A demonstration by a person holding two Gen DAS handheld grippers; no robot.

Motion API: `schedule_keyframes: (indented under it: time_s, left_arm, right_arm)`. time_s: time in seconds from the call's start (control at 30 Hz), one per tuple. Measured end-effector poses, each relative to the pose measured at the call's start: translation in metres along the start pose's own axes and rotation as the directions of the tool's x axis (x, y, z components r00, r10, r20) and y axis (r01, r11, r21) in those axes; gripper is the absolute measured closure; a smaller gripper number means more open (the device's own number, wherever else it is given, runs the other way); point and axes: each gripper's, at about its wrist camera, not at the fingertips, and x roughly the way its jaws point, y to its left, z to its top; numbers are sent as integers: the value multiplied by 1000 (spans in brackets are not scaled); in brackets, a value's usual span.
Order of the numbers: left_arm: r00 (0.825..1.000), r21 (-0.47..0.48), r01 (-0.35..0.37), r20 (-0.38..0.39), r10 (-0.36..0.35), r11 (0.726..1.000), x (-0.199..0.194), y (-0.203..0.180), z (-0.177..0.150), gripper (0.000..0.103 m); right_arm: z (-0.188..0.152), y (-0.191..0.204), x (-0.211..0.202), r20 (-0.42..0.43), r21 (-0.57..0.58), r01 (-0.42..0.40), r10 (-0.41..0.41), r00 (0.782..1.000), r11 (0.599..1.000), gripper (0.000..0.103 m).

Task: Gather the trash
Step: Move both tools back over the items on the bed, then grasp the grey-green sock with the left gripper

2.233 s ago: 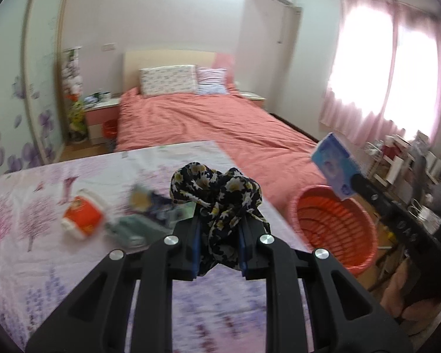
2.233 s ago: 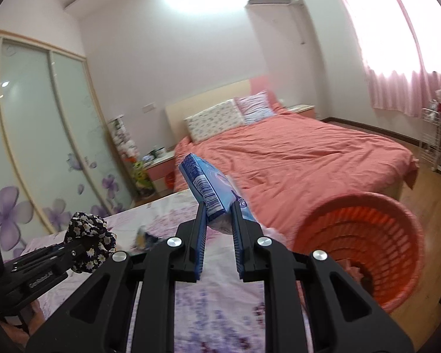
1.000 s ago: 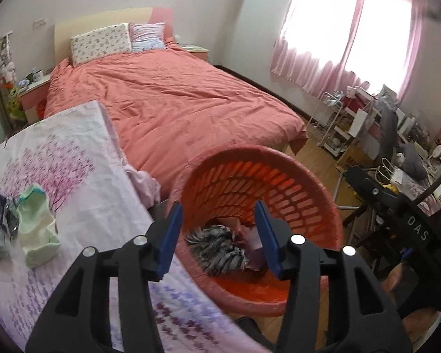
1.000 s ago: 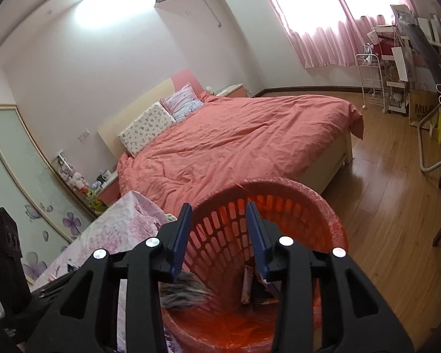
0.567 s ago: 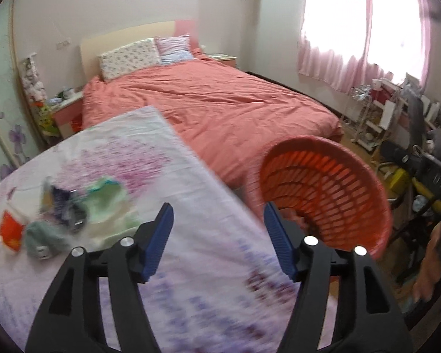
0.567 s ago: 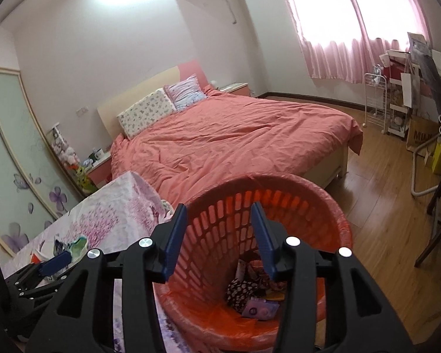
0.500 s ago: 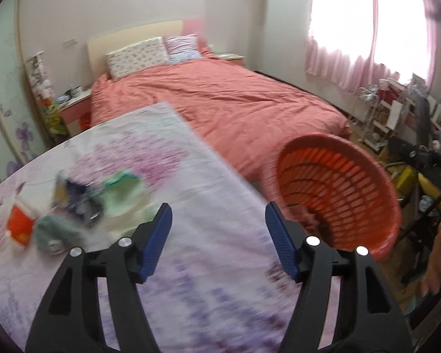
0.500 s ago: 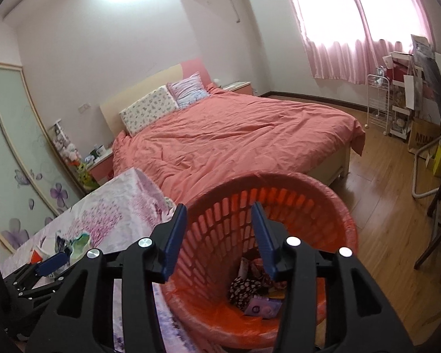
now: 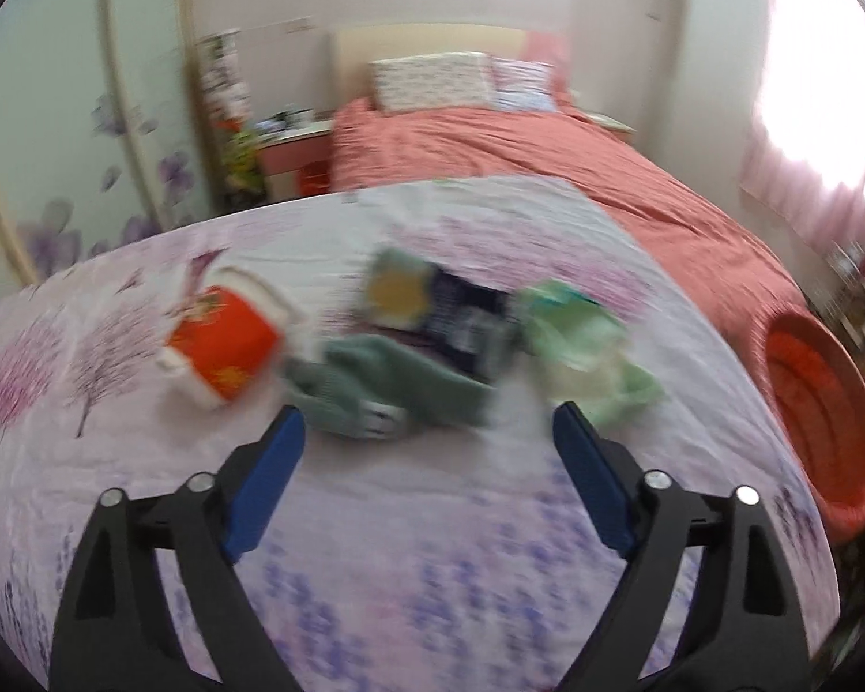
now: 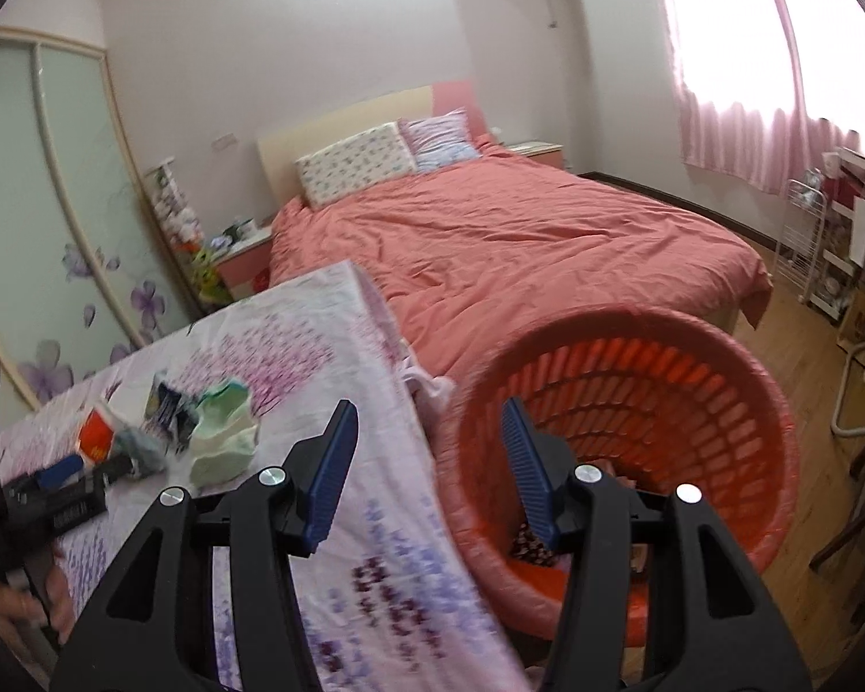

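Left wrist view, gripper: the left gripper [image 9: 427,432] stands wide apart at lower centre, its jaws having just been opening; nothing sits between the blue pads [image 9: 265,481]
Left wrist view, trash: the litter lies mid-frame on the floral tablecloth [image 9: 432,565]; a red paper cup [image 9: 222,346] on its side at centre left, a grey-green sock [image 9: 386,392] just above the gripper, a dark snack packet [image 9: 432,303] behind it, a pale green cloth [image 9: 582,352] at centre right
Left wrist view, risk: the picture is smeared, so the aim looks unsettled to me; closing now could pinch the tablecloth along with the sock, or drag the packet touching it
Left wrist view, materials: sock soft and limp, likely to sag; cup stiff, round, apt to roll if nudged; cloth crumpled
Right wrist view, gripper: the right gripper [image 10: 429,452] is parted at lower centre with nothing between, jaws just been opening; it straddles the table edge and the basket rim
Right wrist view, basket: the orange basket [image 10: 738,403] fills lower right, slotted hard plastic, some trash already at its bottom
Right wrist view, risk: a fingertip could knock the rim and tip it, I reckon
Right wrist view, person: a hand [image 10: 40,600] at lower left
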Motion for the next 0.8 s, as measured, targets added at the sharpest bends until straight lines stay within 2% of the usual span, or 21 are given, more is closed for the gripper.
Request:
schedule_keyframes:
  time_s: [0.2,0.37,0.5,0.57,0.67,0.7,0.8]
  left_arm:
    - [998,-114,-36,-50,31,993,29,24,16,12]
    - [994,-131,-53,-99,40,990,54,20,23,13]
    - [989,-146,-63,-142,42,987,71,19,21,30]
    - [990,-138,-77,-130,59,987,72,17,21,34]
    - [991,-128,-77,-122,61,989,74,17,20,59]
    - [991,-124,-73,-120,58,990,75,18,20,72]
    - [994,-103,-37,-105,26,994,73,20,17,88]
  right_arm:
    - [-7,22,11,-41,-33,-27,26,999,999,50]
    - [-13,36,17,-64,-58,-42,38,997,997,50]
    - [-18,42,21,-79,-74,-50,44,996,996,50]
    - [-20,43,21,-86,-79,-50,44,995,996,50]
    - [-21,42,22,-95,-73,-51,44,994,996,50]
    - [-21,41,23,-98,-70,-52,46,994,996,50]
    - [-22,41,22,-100,-66,-55,48,994,996,50]
